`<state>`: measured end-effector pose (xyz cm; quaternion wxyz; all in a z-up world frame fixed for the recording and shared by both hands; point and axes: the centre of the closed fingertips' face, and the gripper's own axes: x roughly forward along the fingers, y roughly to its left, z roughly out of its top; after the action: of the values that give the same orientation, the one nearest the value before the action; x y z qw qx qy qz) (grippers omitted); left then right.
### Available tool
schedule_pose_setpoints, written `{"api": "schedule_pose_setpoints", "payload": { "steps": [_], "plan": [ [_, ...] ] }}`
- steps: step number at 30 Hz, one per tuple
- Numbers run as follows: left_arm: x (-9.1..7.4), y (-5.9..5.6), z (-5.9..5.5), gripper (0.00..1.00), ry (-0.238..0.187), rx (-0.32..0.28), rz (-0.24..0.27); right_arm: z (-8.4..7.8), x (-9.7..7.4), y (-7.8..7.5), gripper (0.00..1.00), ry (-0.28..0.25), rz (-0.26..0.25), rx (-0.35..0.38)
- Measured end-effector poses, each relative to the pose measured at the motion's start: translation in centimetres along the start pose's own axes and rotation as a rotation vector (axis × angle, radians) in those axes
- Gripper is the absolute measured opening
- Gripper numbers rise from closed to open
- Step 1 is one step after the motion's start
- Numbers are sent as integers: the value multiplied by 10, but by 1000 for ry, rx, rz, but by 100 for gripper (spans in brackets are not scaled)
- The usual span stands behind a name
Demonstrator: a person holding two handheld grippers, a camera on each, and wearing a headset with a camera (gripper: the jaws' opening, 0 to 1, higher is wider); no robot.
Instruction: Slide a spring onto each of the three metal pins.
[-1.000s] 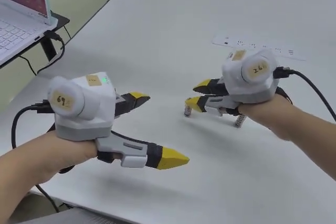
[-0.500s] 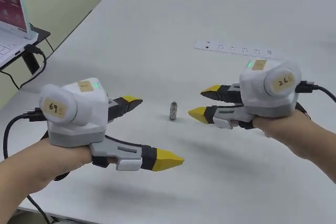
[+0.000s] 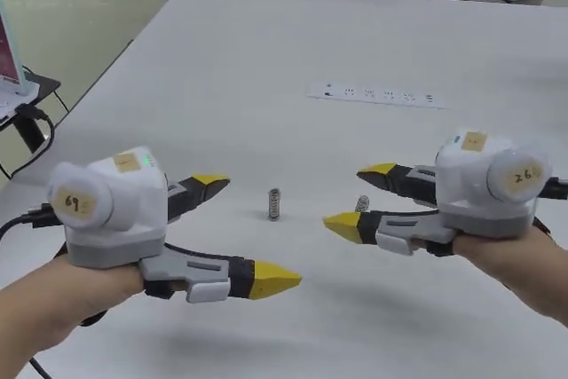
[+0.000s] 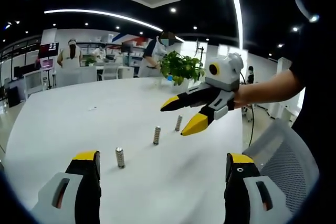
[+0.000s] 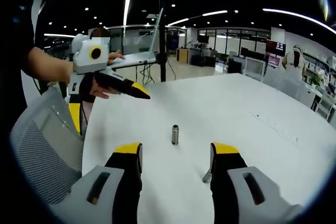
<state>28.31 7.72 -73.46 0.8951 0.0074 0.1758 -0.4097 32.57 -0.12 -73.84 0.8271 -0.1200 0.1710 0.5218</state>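
Three short metal pins stand upright on the white table, each with a spring coiled around it. The left gripper view has them in a row: a near pin (image 4: 120,157), a middle pin (image 4: 156,135) and a far pin (image 4: 178,123). In the head view the middle pin (image 3: 274,204) stands in the gap between the grippers, and another pin (image 3: 362,204) sits right behind the right gripper (image 3: 359,196). My left gripper (image 3: 244,230) is open and holds nothing. The right gripper (image 5: 177,153) is open too, facing one pin (image 5: 175,134), with a second pin (image 5: 208,174) beside its right jaw.
A white power strip (image 3: 377,94) lies further back on the table (image 3: 266,59). A black cable (image 3: 27,126) and a stand sit off the table's left edge. Office chairs stand beyond the far edge. People stand at desks in the background of the left gripper view.
The right gripper has drawn back to the right, away from the pins it was close over. The left gripper has held its place. The head camera has shifted.
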Motion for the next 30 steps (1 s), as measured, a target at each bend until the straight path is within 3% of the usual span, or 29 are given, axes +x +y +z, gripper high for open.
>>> {"api": "schedule_pose_setpoints", "payload": {
  "steps": [4,12,17,23,30],
  "plan": [
    [0,-2,0,96,2,1,-1,-4,-13,-2,58,-25,-33,24],
    [-3,-2,7,96,-37,-17,9,-15,-40,-12,71,-68,-92,61],
    [-1,-7,11,97,-49,-6,5,-18,-57,-14,77,-114,-129,121],
    [0,-6,12,98,-61,-13,11,-31,-75,-12,84,-104,-149,114],
    [-4,-11,13,98,-58,3,15,-42,-93,-18,91,-101,-202,164]
  ]
}}
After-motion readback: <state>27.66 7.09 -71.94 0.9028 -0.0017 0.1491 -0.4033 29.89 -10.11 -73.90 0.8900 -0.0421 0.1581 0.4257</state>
